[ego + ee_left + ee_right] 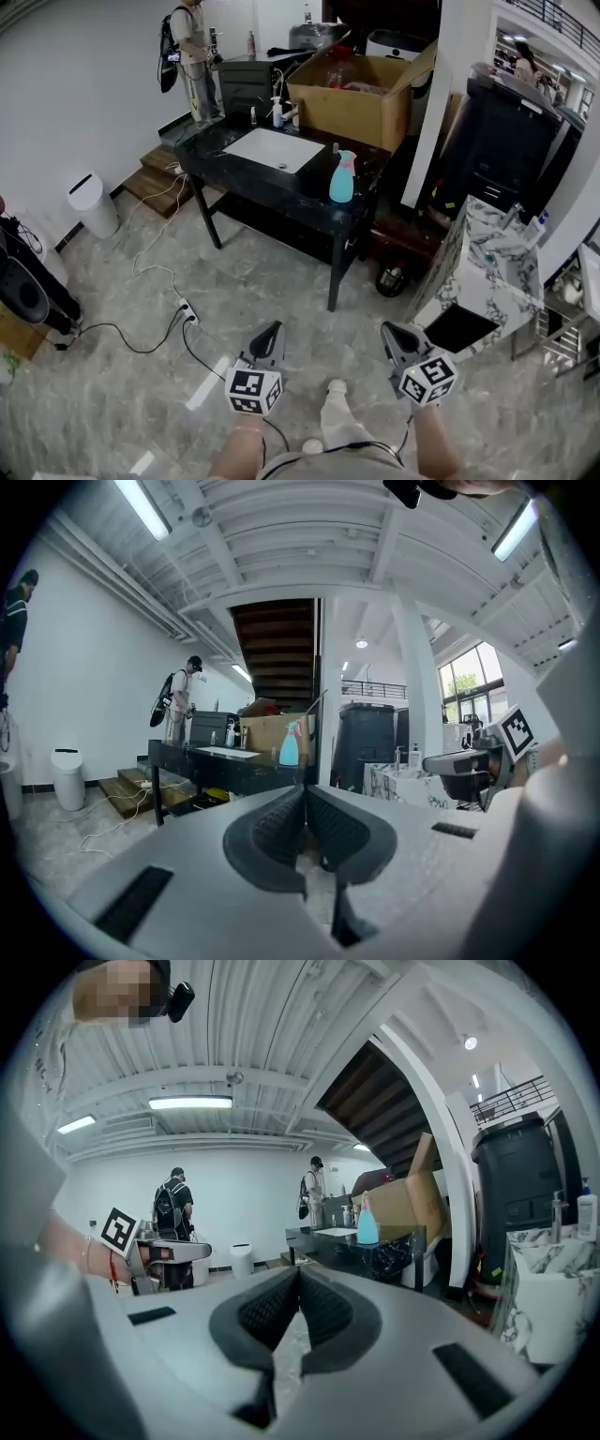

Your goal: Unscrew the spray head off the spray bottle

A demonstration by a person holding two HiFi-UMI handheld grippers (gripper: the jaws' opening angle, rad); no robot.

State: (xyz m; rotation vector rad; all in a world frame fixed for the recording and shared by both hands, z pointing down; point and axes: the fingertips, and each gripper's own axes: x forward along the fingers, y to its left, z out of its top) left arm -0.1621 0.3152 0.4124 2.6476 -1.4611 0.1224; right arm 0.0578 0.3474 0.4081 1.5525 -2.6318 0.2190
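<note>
Teal spray bottle [342, 177], its head on, stands upright near the front right corner of a black desk [246, 176], with a cardboard box [361, 105] behind it. Well away from the desk, above grey marble floor [131, 281], the left claw [274, 328] and right claw [388, 329] are each pressed together, empty.

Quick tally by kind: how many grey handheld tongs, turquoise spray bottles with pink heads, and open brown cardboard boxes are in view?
Grey handheld tongs: 2, the left tongs and the right tongs, both shut and empty
Turquoise spray bottle with pink head: 1
Open brown cardboard box: 1
Total: 4
</note>
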